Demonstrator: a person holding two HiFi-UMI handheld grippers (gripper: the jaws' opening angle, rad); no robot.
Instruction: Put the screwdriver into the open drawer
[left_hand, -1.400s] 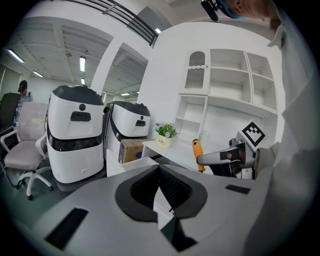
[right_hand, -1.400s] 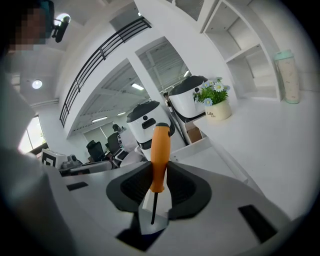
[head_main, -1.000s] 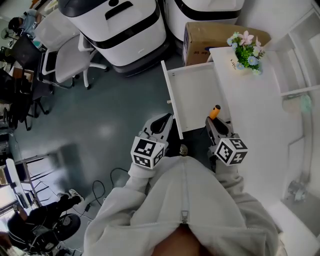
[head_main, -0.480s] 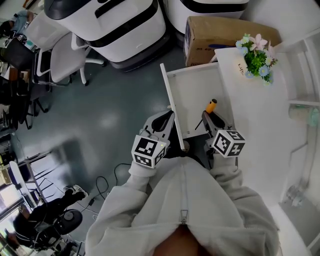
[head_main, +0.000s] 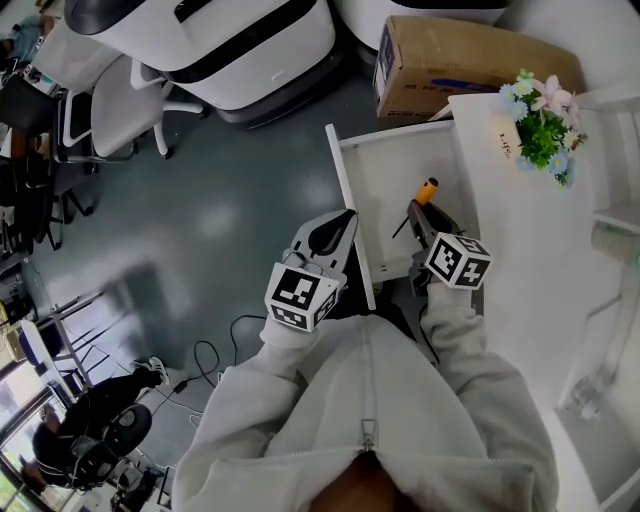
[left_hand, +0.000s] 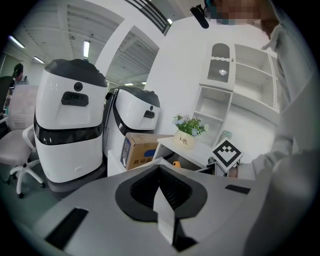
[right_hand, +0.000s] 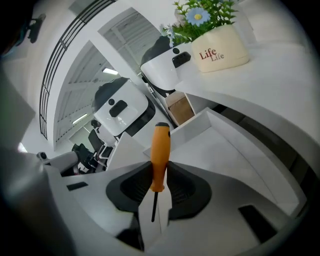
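Between the jaws of the right gripper (right_hand: 159, 175) sits the screwdriver (right_hand: 160, 150), clamped at the lower end of its orange handle. The handle sticks out forward past the fingertips, and the thin dark shaft runs back toward the gripper's body. Seen from the head view, gripper and tool hang over the open white drawer (head_main: 385, 175), with the handle above the drawer's bottom near its right side. Whether the tool touches that bottom I cannot tell. To the right of the drawer lies the white worktop (head_main: 520, 240), with a flower pot (head_main: 545, 125) at its far end. The left gripper (left_hand: 161, 185) has its jaws together with nothing between them. It is just outside the drawer's long left panel, over the grey floor (head_main: 230, 200), and apart from the screwdriver.
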